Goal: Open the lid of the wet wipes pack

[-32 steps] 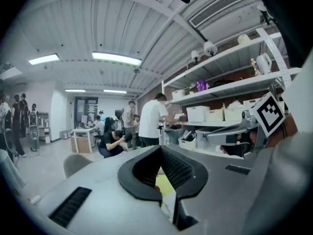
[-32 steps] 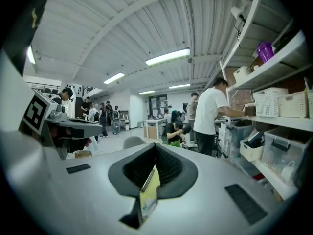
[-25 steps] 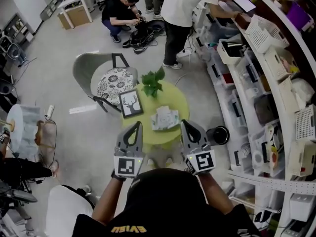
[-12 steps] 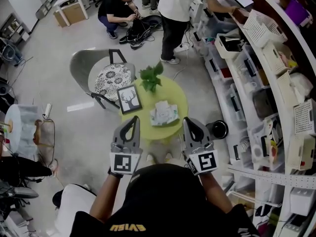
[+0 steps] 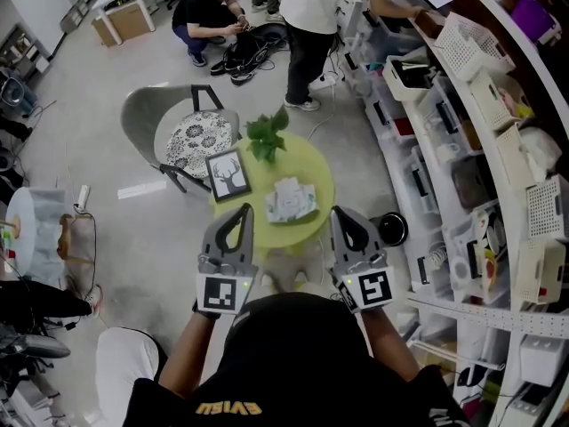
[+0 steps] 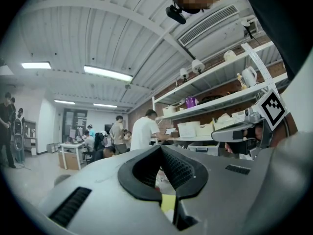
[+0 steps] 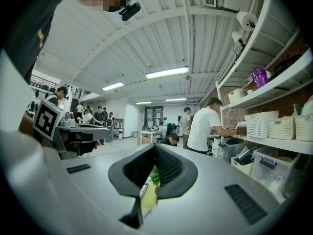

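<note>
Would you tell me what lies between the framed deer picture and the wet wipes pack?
Nothing: the head view shows only bare tabletop between the framed deer picture and the wet wipes pack.

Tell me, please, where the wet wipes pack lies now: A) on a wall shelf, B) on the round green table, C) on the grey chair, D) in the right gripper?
B: the wet wipes pack lies on the round table, just right of the framed picture.
</note>
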A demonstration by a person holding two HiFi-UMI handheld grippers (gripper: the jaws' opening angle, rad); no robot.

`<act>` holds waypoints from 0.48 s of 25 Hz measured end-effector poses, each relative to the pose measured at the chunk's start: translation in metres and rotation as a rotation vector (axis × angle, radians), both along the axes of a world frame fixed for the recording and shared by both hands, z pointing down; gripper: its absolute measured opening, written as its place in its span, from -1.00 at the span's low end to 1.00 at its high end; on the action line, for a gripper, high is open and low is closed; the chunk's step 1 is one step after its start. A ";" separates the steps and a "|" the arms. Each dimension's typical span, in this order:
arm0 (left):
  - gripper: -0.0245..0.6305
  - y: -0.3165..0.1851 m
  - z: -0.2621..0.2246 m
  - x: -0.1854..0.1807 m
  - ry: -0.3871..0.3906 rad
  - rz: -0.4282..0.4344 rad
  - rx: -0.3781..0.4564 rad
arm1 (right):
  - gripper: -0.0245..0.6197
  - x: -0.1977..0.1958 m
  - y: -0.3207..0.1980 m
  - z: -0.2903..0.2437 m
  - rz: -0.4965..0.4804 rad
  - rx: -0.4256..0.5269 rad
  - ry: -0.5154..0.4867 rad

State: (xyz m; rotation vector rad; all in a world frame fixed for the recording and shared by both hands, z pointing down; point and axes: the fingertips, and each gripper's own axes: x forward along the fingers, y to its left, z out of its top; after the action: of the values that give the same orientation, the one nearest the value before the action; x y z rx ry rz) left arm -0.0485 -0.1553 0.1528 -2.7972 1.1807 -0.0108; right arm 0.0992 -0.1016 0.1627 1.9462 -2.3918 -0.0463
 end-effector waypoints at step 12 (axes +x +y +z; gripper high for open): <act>-0.87 0.000 0.001 0.010 -0.008 0.012 0.009 | -0.92 0.005 0.003 -0.009 -0.011 0.040 0.049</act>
State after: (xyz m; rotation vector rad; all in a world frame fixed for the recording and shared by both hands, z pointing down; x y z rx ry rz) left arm -0.0381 -0.1557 0.1538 -2.7939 1.1587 -0.0147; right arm 0.1040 -0.0990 0.1534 1.9257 -2.3893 -0.1419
